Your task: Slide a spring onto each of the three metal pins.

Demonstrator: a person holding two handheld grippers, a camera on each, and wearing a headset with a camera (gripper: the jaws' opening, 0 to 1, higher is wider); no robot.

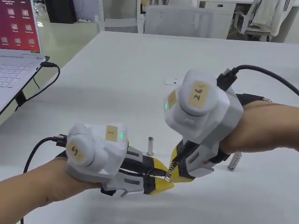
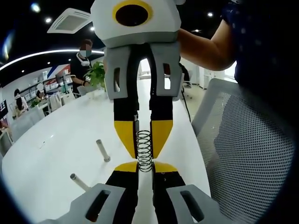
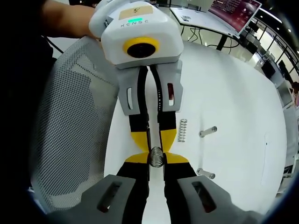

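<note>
A small steel spring (image 1: 171,170) hangs just above the white table between both grippers, which meet tip to tip. My left gripper (image 2: 145,167) pinches the spring's near end (image 2: 145,150) between its yellow tips. My right gripper (image 3: 156,159) comes from the opposite side and is shut on the same spring (image 3: 157,157). In the head view the left gripper (image 1: 164,181) is low at the left and the right gripper (image 1: 174,163) reaches down from the right. One metal pin (image 1: 150,145) stands just behind them. Two pins (image 2: 102,150) (image 2: 78,181) stand to the left in the left gripper view.
A second spring (image 1: 234,161) lies on the table (image 1: 117,84) by the right wrist. A laptop (image 1: 14,51) with a black cable (image 1: 51,77) sits at the far left edge. A mesh chair (image 2: 243,154) is beside the table. People sit at desks in the background.
</note>
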